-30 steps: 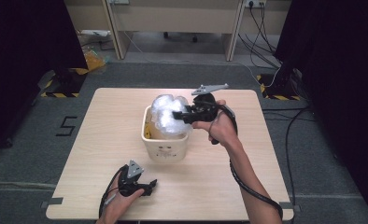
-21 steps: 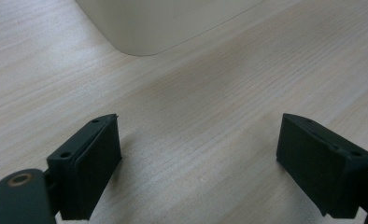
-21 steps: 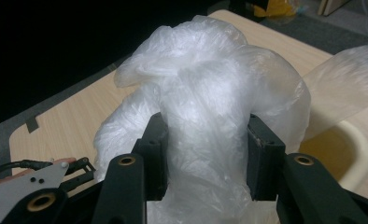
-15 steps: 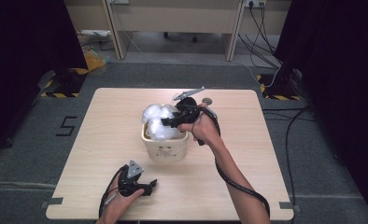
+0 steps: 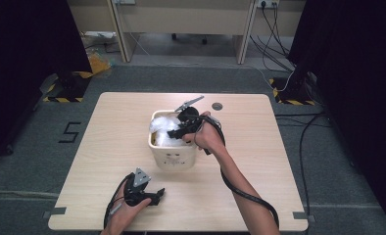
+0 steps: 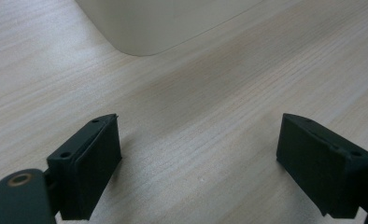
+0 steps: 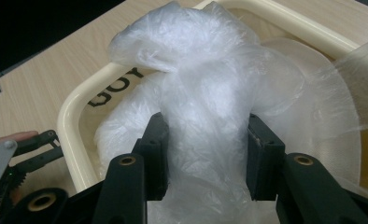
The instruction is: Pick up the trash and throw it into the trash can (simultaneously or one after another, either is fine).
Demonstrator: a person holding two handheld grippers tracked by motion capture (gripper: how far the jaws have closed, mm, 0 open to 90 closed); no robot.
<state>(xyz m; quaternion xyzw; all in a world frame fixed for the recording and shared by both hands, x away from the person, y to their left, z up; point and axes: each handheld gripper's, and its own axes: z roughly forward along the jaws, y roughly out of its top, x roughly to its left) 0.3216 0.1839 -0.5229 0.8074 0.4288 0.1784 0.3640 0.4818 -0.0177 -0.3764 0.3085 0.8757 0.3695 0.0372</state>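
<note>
A wooden table (image 5: pixel 108 122) fills the middle of the high view, with a cream bin (image 5: pixel 174 157) at its centre. The right gripper (image 5: pixel 177 132) reaches over the bin's rim; in the right gripper view its jaws are closed on a bunched clear plastic bag (image 7: pixel 205 107), most of which sits inside the bin. The bag looks partly placed: it is in the bin but crumpled, not spread over the rim. The left gripper (image 5: pixel 154 196) rests at the lower left of the table, jaws wide apart and empty, near the bin's base. A small round grommet (image 5: pixel 217 105) lies beyond the bin. Nothing blocks the bin.
</note>
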